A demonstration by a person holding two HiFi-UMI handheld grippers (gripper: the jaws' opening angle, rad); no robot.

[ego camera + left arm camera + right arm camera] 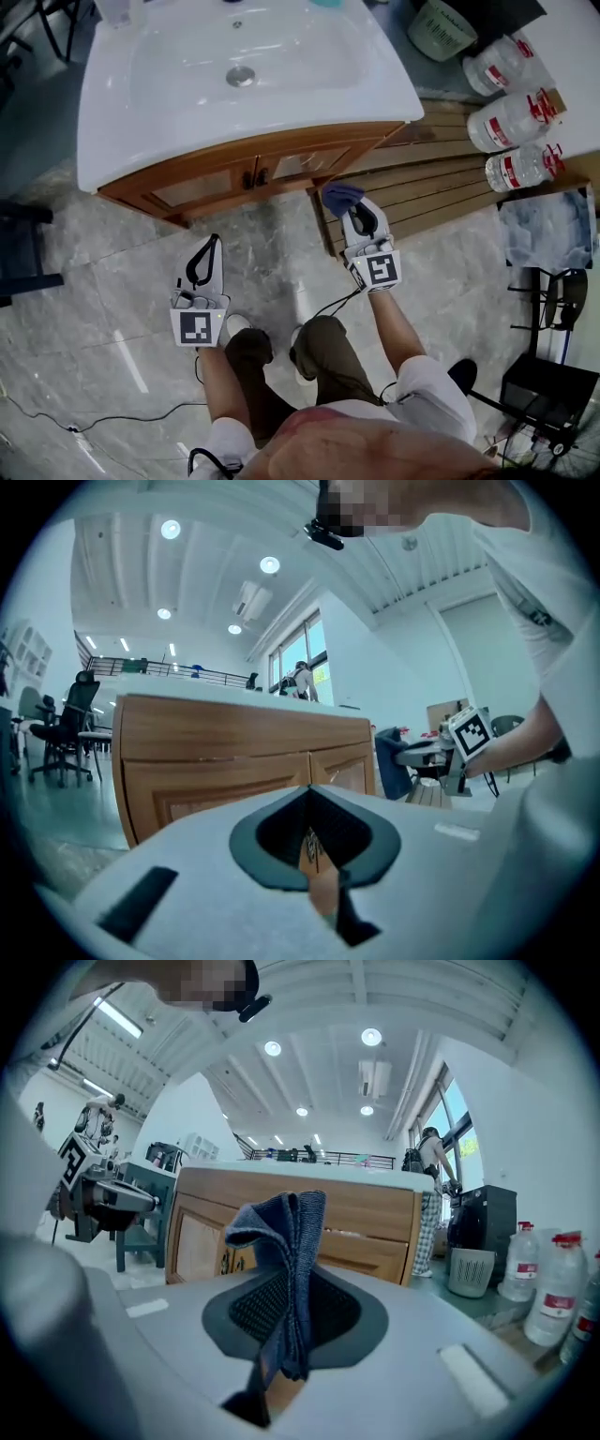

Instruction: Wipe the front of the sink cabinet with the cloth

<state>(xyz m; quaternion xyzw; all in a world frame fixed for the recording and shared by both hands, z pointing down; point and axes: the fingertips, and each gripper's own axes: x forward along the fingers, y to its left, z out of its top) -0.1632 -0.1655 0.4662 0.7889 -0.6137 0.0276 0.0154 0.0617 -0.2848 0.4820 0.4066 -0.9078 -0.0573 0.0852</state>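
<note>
Pinching one cloth (289,1260), right gripper (349,214) faces the two-door cabinet (253,173); left gripper (309,799) pressed together; only head view shows the sink (187,66).

A showroom-style open workspace: a freestanding sink cabinet (253,173) on marble floor (112,309), office chairs (70,714) at far left, mezzanine railing (178,670) and ceiling lights (270,565) overhead.

Grey marble-tile floor (112,281): wooden sink cabinet (253,173) stands on it; slatted wooden pallet (422,178) just beside; black cable (141,415) trails lower left.
</note>
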